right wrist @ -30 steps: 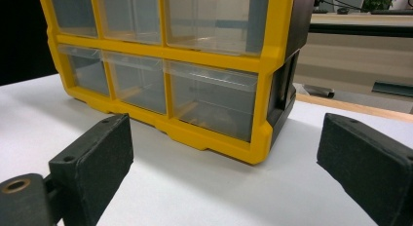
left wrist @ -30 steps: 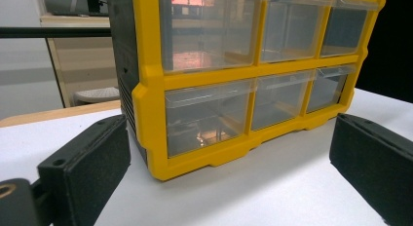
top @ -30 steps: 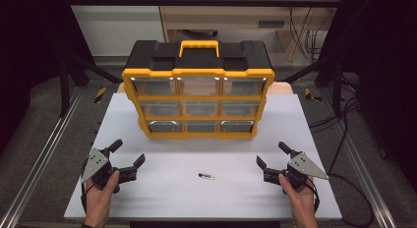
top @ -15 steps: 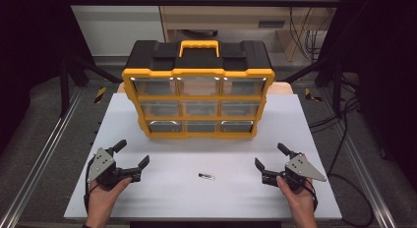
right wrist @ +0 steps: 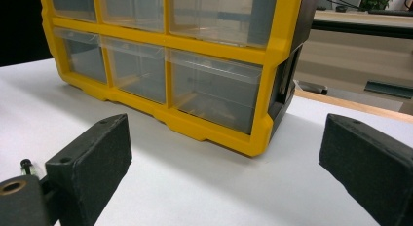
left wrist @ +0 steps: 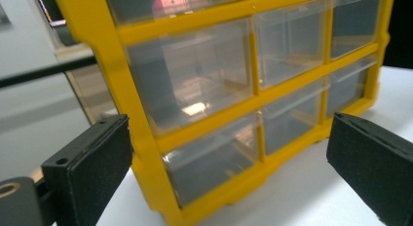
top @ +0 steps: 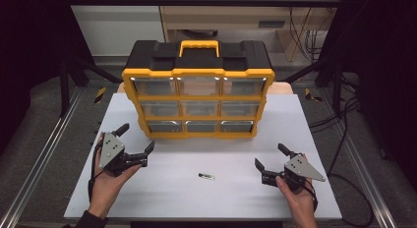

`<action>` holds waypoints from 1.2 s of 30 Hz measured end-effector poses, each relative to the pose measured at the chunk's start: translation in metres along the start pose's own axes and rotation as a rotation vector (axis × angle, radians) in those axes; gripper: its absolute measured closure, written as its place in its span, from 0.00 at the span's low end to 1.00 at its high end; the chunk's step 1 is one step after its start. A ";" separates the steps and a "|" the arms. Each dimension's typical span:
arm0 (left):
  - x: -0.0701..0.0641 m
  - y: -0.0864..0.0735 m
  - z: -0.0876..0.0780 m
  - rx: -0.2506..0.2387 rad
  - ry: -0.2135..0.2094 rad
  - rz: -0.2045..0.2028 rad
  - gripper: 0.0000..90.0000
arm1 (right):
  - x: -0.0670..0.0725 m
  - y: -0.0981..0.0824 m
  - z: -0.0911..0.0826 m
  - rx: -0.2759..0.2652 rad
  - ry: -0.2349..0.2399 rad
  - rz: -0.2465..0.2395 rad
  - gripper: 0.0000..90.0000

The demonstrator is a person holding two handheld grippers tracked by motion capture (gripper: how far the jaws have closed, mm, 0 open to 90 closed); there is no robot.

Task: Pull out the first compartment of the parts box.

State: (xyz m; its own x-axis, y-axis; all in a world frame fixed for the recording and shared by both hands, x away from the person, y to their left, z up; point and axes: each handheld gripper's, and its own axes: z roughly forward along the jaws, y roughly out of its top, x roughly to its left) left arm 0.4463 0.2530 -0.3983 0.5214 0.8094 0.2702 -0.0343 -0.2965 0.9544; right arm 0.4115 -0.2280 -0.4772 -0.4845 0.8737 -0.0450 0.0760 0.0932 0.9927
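Observation:
A yellow and black organizer (top: 196,93) with clear drawers stands upright at the back of the white table (top: 305,120). A small dark item (top: 206,176) lies on the table in front of it, between my hands. My left gripper (top: 136,137) is open and empty, close to the organizer's lower left corner. In the left gripper view the left gripper (left wrist: 231,138) faces the left column of drawers (left wrist: 195,80). My right gripper (top: 270,156) is open and empty, at the front right. In the right gripper view the right gripper (right wrist: 226,138) looks at the organizer's lower right corner (right wrist: 258,133), and the small item (right wrist: 25,163) lies by its left jaw.
Metal rails (top: 46,154) run along both sides of the table. Cables (top: 339,125) hang off to the right. A wooden strip (right wrist: 350,102) shows beyond the table's far edge.
My left gripper has moved forward and slightly right, toward the organizer's lower left corner. The right gripper has barely shifted. The small item lies where it was.

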 end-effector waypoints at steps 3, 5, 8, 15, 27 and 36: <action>0.000 0.010 0.005 0.007 0.019 0.061 0.04 | 0.001 0.000 0.000 0.002 -0.001 -0.007 0.06; 0.000 0.016 0.008 0.013 0.029 0.097 0.04 | 0.001 0.000 0.000 0.001 -0.002 -0.005 0.06; -0.001 0.025 0.010 0.016 0.046 0.145 0.05 | 0.000 0.000 0.000 0.001 -0.004 -0.005 0.06; -0.003 0.039 0.018 0.039 0.095 0.241 0.07 | 0.001 0.001 0.000 0.003 -0.006 -0.006 0.06; -0.001 0.049 0.023 0.071 0.192 0.369 0.15 | 0.001 0.001 -0.001 0.006 -0.012 -0.009 0.06; -0.001 0.059 0.027 0.075 0.242 0.466 0.19 | 0.000 0.001 -0.001 0.006 -0.015 -0.013 0.06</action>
State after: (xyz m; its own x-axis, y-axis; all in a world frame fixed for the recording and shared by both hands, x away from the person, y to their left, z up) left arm 0.4665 0.2211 -0.3451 0.2532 0.6743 0.6937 -0.1501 -0.6810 0.7168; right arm 0.4104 -0.2280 -0.4764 -0.4723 0.8794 -0.0601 0.0746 0.1078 0.9914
